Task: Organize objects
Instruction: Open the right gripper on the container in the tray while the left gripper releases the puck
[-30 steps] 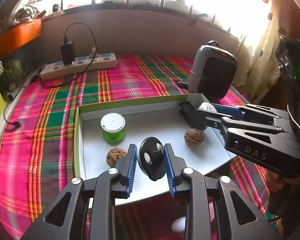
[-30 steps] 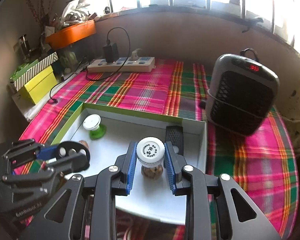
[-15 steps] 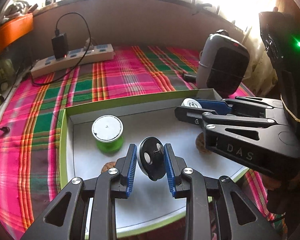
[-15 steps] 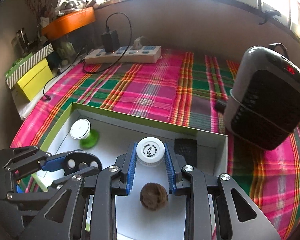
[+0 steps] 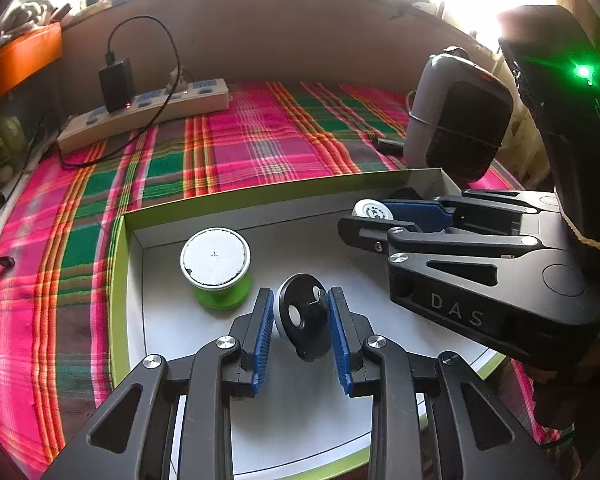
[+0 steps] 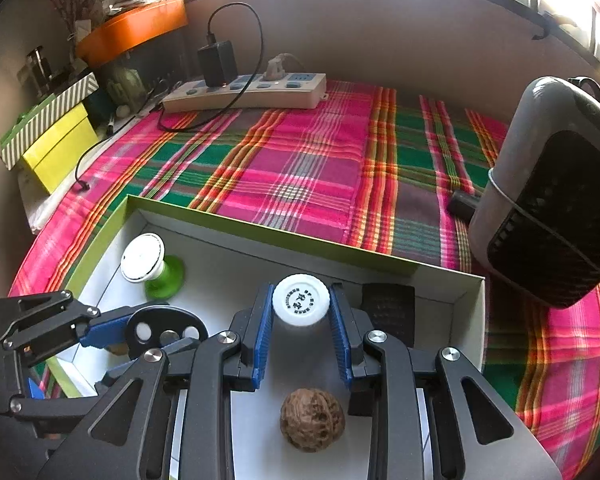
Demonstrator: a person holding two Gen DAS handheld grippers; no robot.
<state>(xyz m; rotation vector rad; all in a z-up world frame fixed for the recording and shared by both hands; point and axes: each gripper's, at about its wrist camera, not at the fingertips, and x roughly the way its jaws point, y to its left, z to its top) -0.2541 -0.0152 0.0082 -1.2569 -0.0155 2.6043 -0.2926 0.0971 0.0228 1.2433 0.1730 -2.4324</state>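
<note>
Over the shallow green-edged tray (image 5: pixel 228 202) w/ white floor, on the plaid-clothed bench (image 6: pixel 300 168), both grippers point down into it. Left gripper (image 5: pixel 302 320) is clamped on a black disc w/ holes (image 5: pixel 304 316), blue pads pressing both sides, disc held on edge above the tray floor. Just left of it & a bit further back stands a green spool w/ white top (image 5: pixel 216 264), upright on the tray floor, apart from the pads. Right gripper (image 6: pixel 300 320) grips a white-capped bottle (image 6: pixel 301 299) by the cap, pads tight on both sides, near the tray's far wall; printed characters on the cap, too small to read. Walnut (image 6: pixel 312 419) lies on the tray floor under the right gripper, nearer the camera than the bottle. Black ribbed item (image 6: pixel 388 312) sits in the far right corner of the tray. Outside the tray: power strip w/ black charger (image 6: pixel 244 94) at the back, grey heater (image 6: pixel 548 196) to the right, yellow box (image 6: pixel 56 152) at left.
</note>
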